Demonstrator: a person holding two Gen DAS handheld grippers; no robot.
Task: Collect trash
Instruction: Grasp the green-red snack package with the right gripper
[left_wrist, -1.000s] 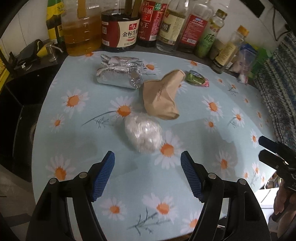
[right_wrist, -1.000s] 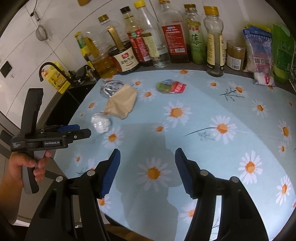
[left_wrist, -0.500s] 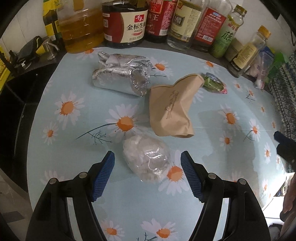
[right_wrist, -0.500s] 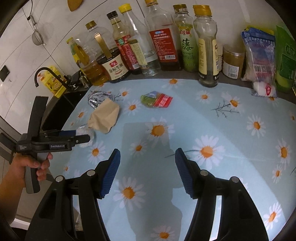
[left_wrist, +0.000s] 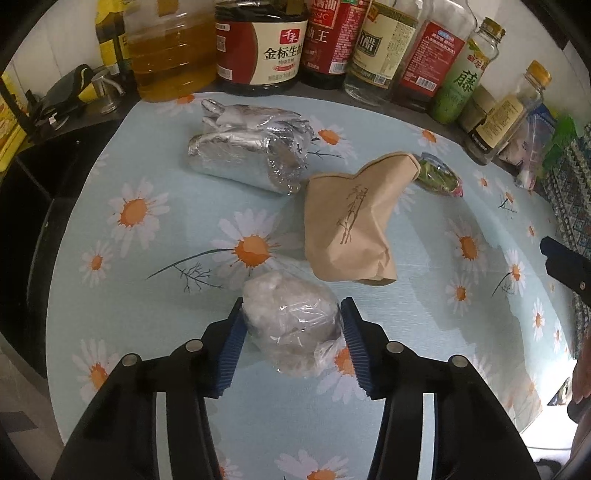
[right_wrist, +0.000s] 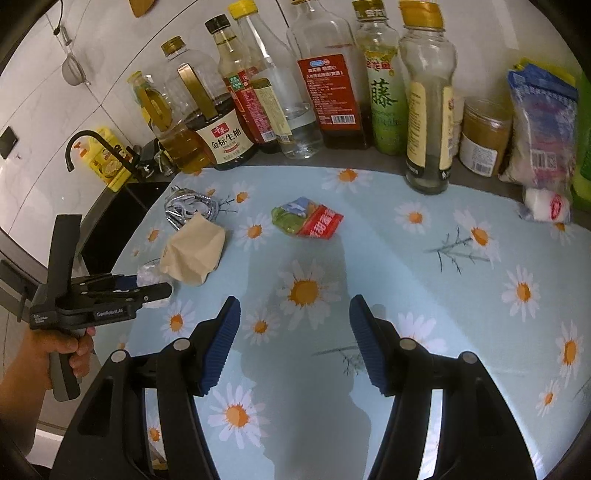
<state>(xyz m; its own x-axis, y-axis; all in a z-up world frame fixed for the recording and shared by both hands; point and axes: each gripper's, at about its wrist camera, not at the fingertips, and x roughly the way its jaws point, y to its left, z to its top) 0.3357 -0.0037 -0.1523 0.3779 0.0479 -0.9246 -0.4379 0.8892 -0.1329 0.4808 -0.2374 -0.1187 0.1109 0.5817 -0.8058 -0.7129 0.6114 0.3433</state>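
Note:
A clear plastic bag of white scraps (left_wrist: 291, 325) lies on the daisy tablecloth (left_wrist: 147, 280). My left gripper (left_wrist: 291, 332) has its blue pads touching both sides of it. Beyond it lie a crumpled brown paper bag (left_wrist: 347, 229), a foil wrapper (left_wrist: 247, 155) and a green-red snack packet (left_wrist: 439, 177). My right gripper (right_wrist: 295, 343) is open and empty over the cloth, short of the snack packet (right_wrist: 306, 221). In the right wrist view the left gripper (right_wrist: 147, 291) covers most of the plastic bag (right_wrist: 147, 271), beside the paper bag (right_wrist: 194, 254) and foil (right_wrist: 188, 206).
A row of oil, soy sauce and vinegar bottles (right_wrist: 332, 92) stands along the back of the counter. Packets (right_wrist: 539, 125) and a jar (right_wrist: 484, 136) stand at the back right. A black faucet (right_wrist: 79, 142) and a dark sink (left_wrist: 26, 192) lie to the left.
My left gripper moved forward over the plastic bag and closed onto it. My right gripper moved forward toward the snack packet, still open.

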